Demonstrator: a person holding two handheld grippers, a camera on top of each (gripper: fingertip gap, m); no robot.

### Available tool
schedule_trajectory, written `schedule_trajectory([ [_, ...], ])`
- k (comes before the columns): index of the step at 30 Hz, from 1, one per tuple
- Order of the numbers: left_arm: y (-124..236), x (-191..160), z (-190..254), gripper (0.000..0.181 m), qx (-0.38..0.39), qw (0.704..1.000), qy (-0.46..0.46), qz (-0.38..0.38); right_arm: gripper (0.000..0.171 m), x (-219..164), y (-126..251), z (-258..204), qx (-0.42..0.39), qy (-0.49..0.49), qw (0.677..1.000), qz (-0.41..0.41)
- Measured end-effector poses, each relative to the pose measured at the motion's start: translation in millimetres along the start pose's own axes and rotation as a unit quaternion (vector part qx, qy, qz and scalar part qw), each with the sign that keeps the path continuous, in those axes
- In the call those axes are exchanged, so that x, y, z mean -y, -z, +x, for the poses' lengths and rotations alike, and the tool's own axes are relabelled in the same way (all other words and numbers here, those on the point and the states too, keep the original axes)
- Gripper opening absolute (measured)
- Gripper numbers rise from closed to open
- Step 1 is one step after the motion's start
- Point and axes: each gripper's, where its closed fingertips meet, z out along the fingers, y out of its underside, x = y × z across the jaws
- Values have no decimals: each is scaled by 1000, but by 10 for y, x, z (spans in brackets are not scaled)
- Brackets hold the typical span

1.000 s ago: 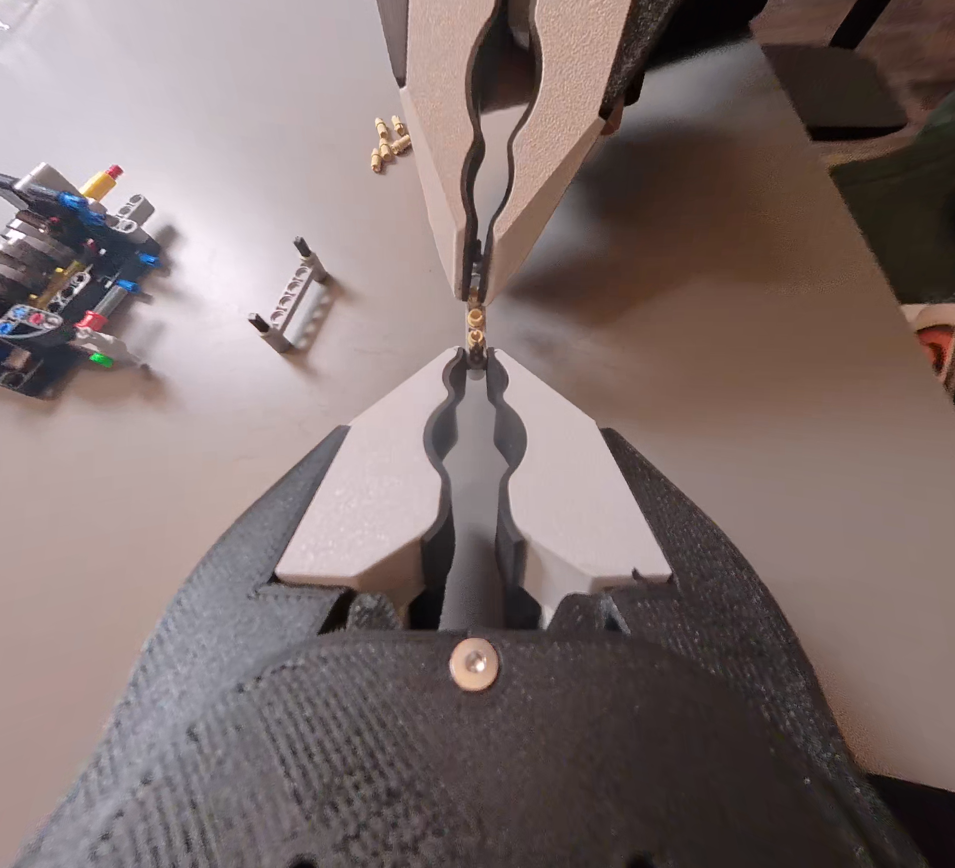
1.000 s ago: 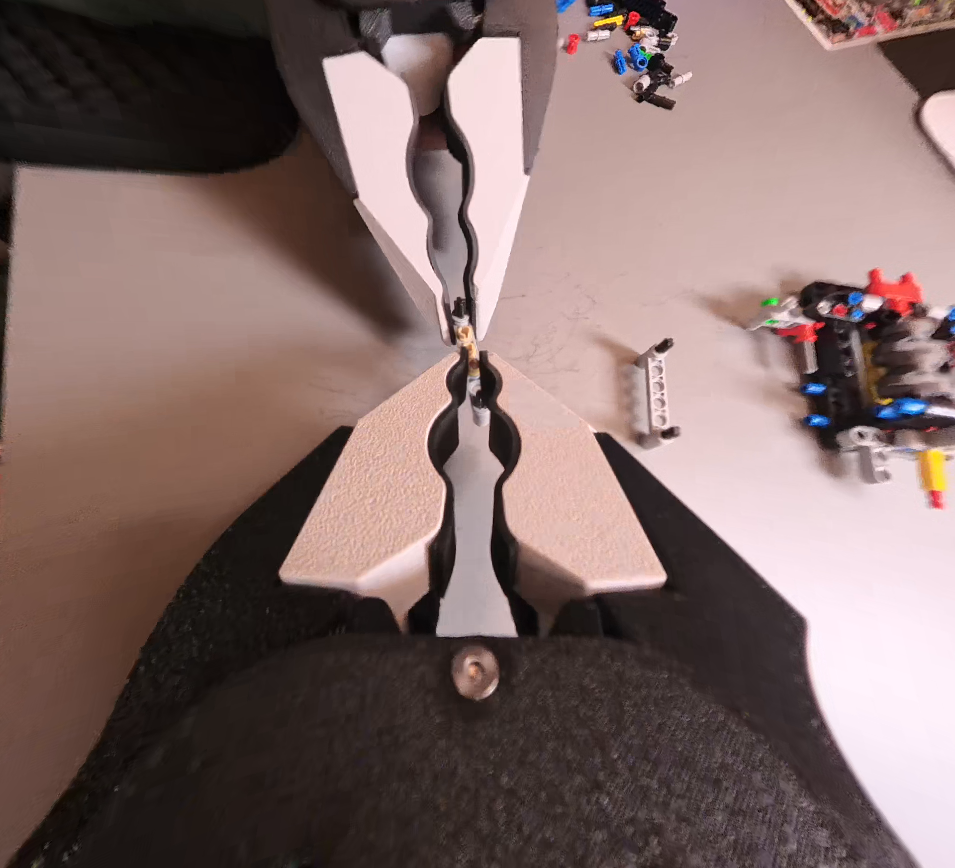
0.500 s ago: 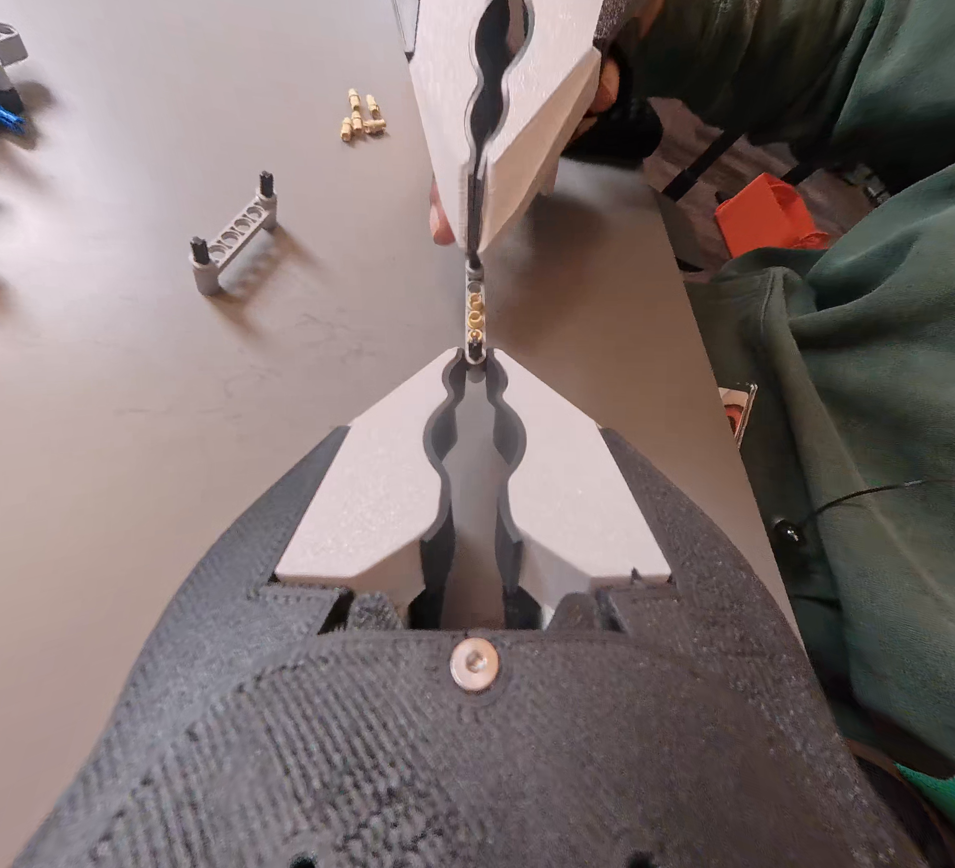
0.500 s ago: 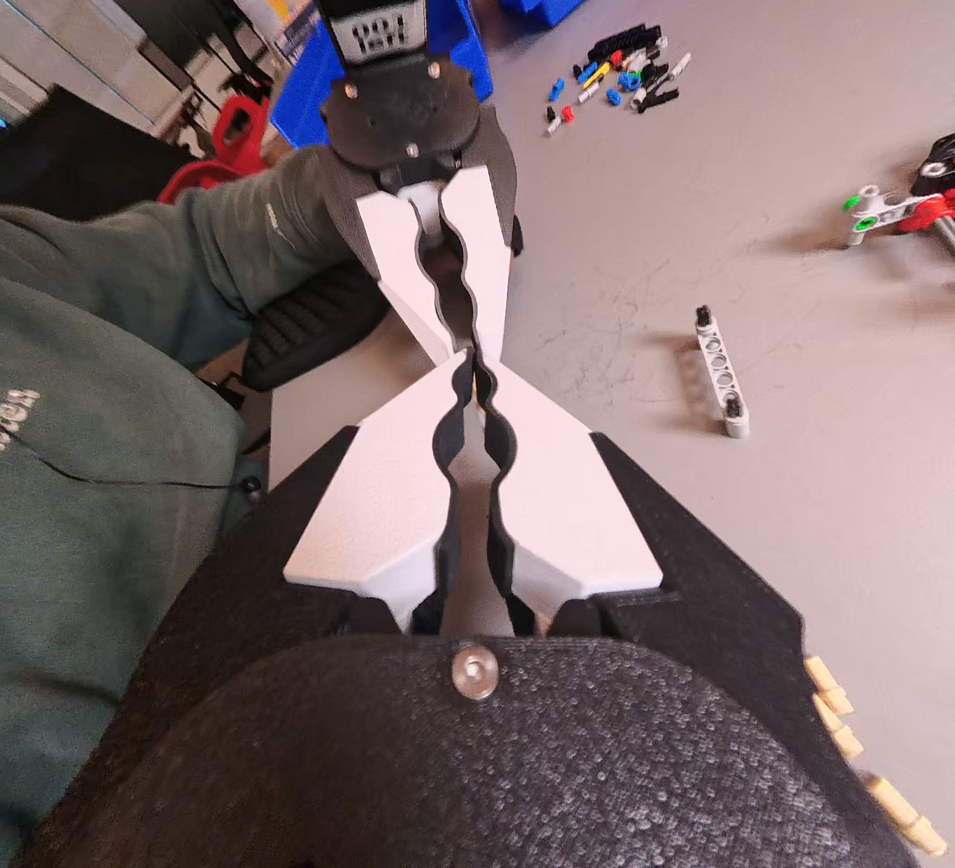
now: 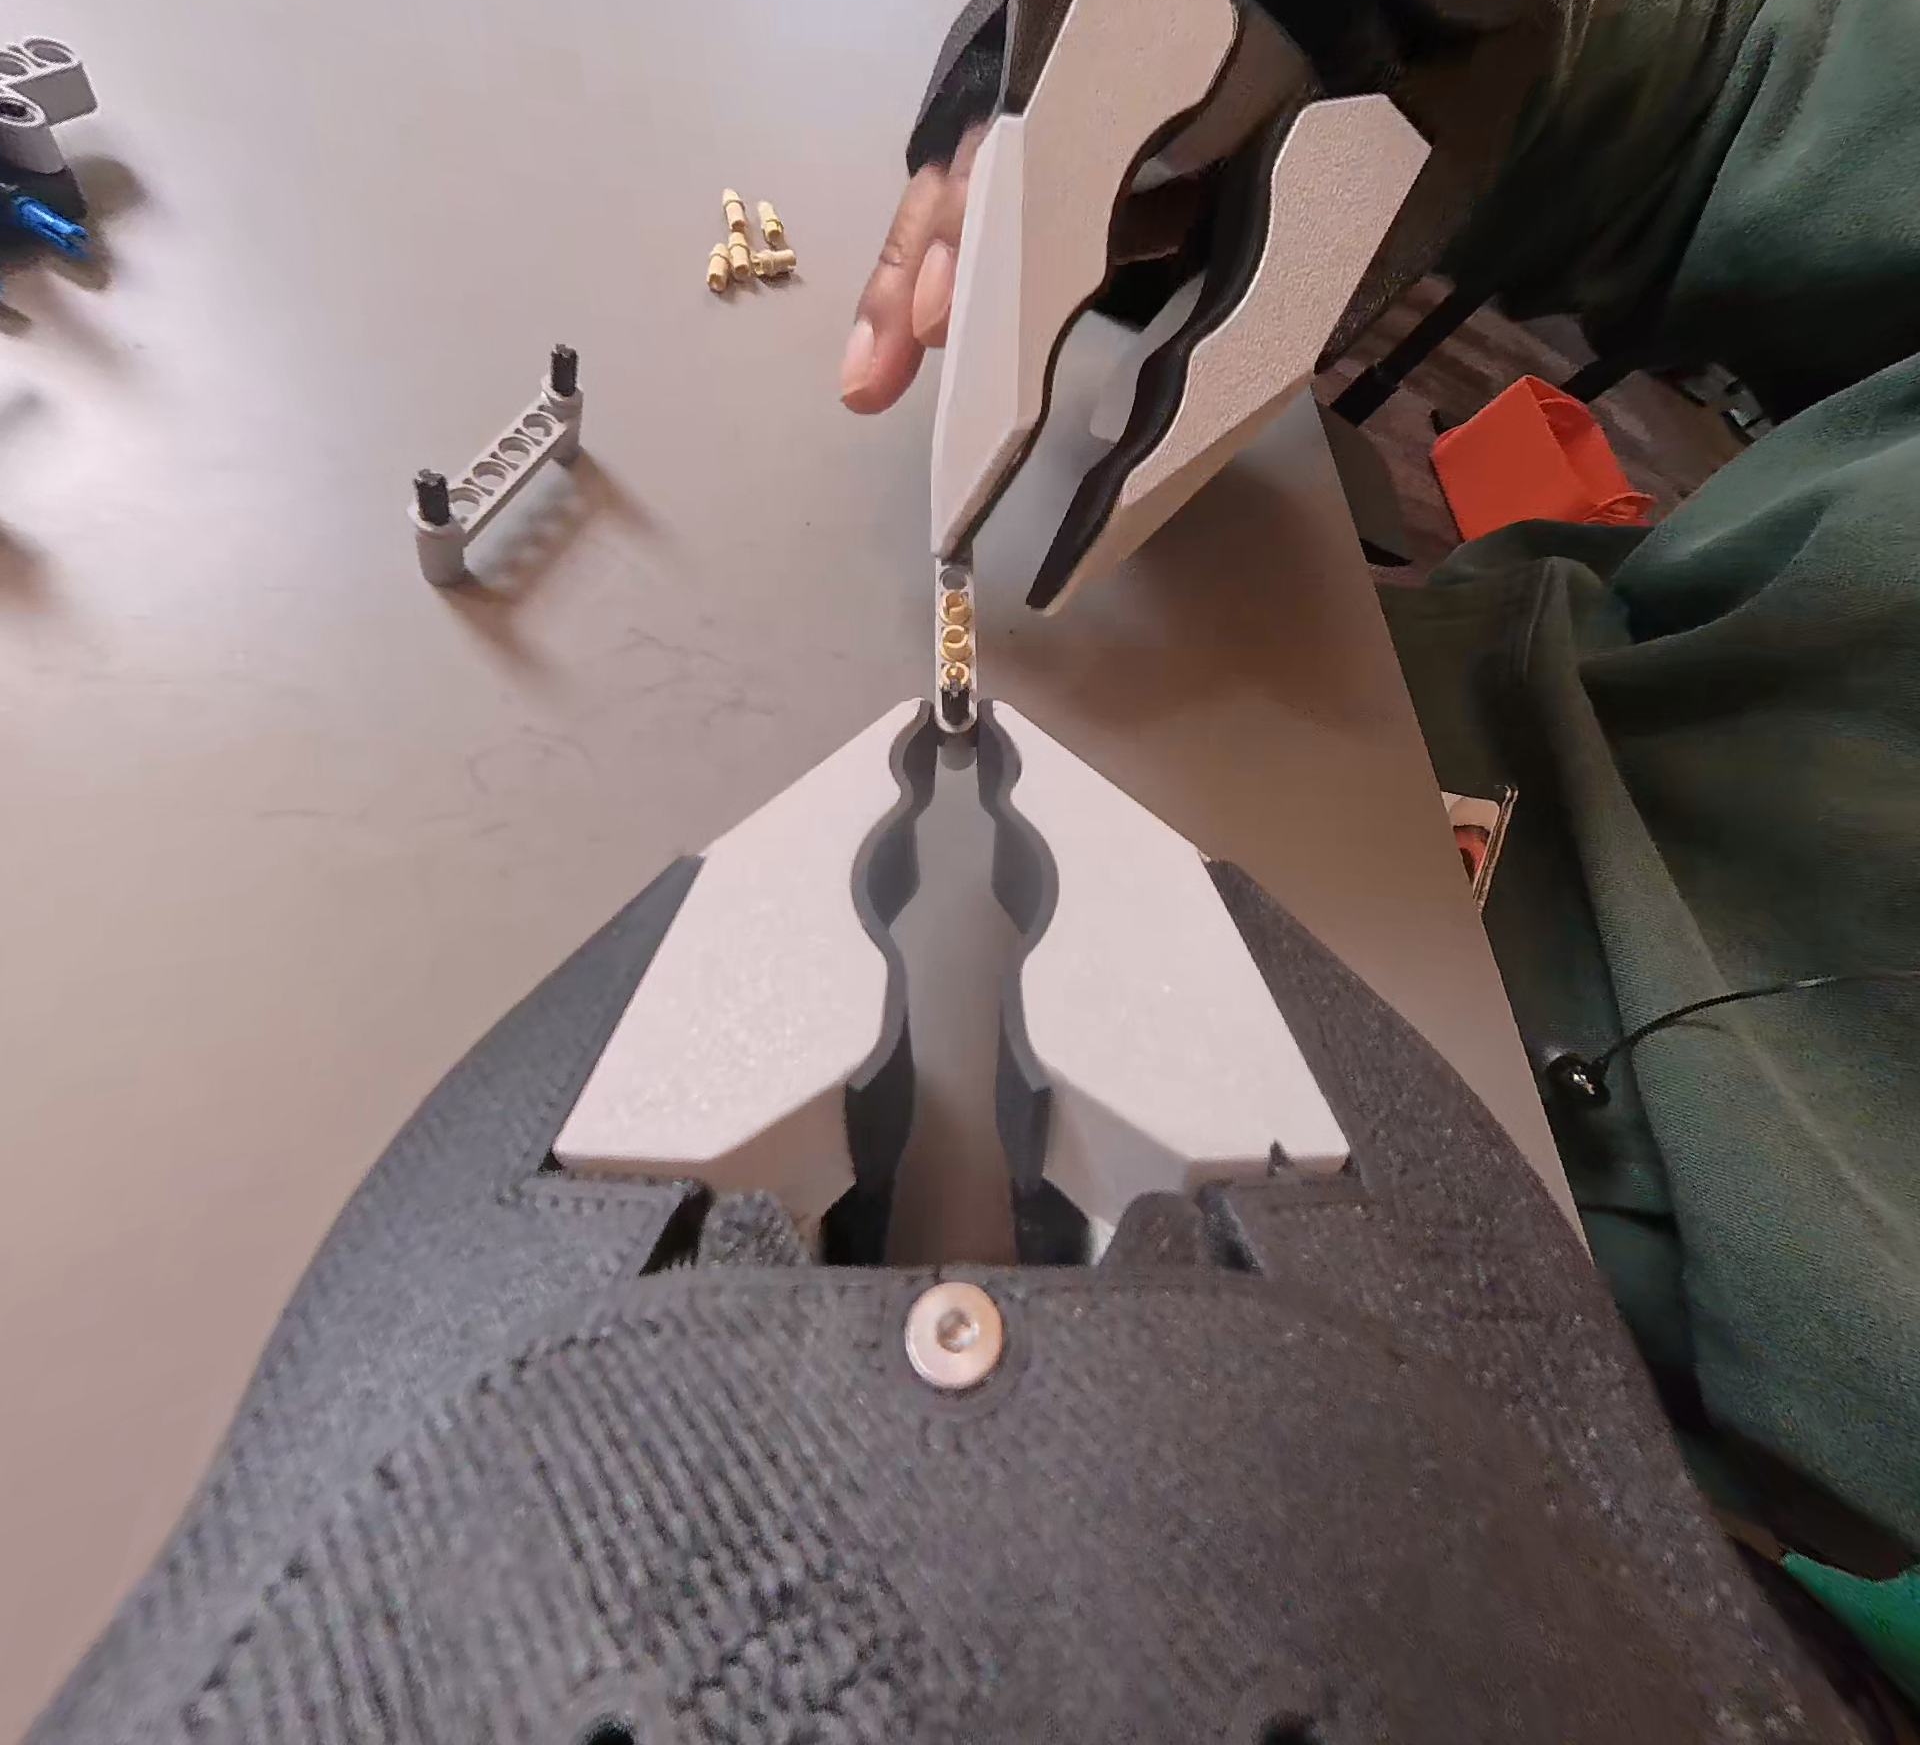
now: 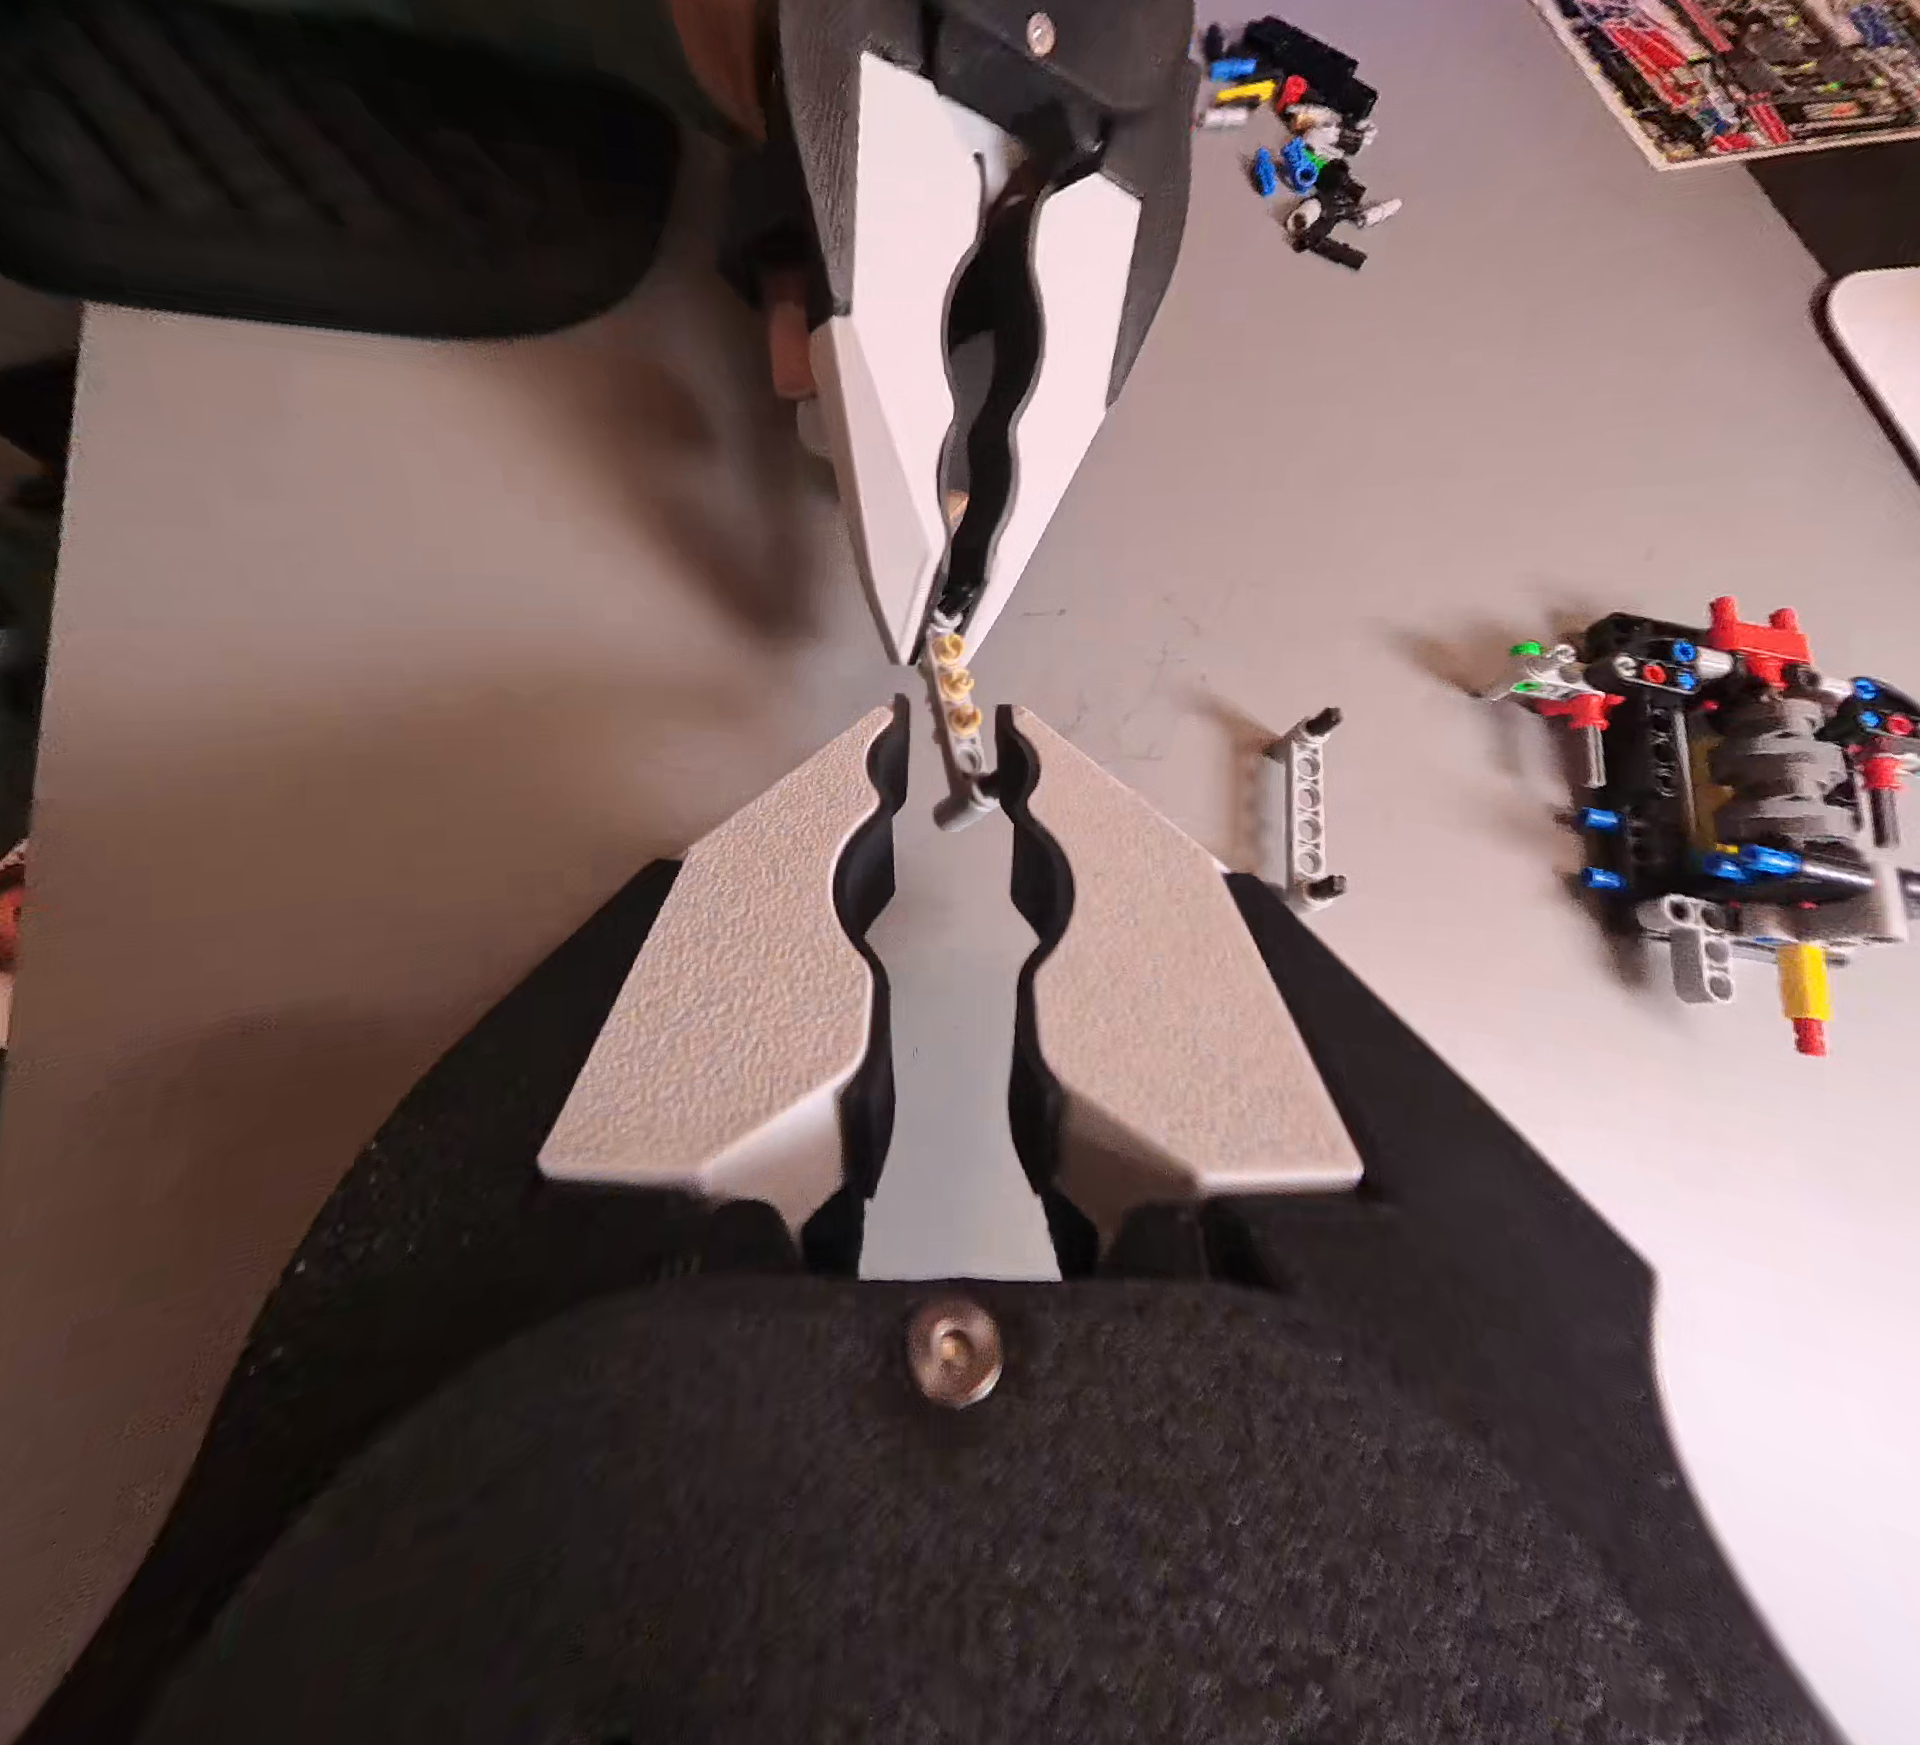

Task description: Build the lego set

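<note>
Right wrist view shows my right gripper (image 6: pixel 951 739) has just let go, jaws now apart around the grey beam (image 5: pixel 953 646) with tan pins, so my left gripper (image 5: pixel 954 721) alone pinches its end above the table (image 5: pixel 312 760), handoff looks done.

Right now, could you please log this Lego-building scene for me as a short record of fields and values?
held part: thin grey beam with tan pins, held above the table
left gripper: shut on one end of the beam
right gripper: open, fingers either side of the beam's other end
spare beam: grey beam with black end pins, lying on the table
loose pins: tan cluster
model: partly built multicoloured assembly
</note>
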Motion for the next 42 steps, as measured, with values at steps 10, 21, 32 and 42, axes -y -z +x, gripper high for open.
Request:
schedule_trajectory([
  [10,-2,-82,-177,6,69,997,-37,-28,14,-79,90,103,-24,-14,1000,-2],
  [21,22,-123,-390,17,174,972,-146,-62,13,-659,643,435,-135,-91,986,-27],
  [32,12,-90,-353,6,174,969,-170,-54,15,-1038,930,578,-192,-116,972,-68],
  [42,35,-56,-391,17,191,965,-175,-43,20,-1106,793,619,-178,-122,971,-100],
])
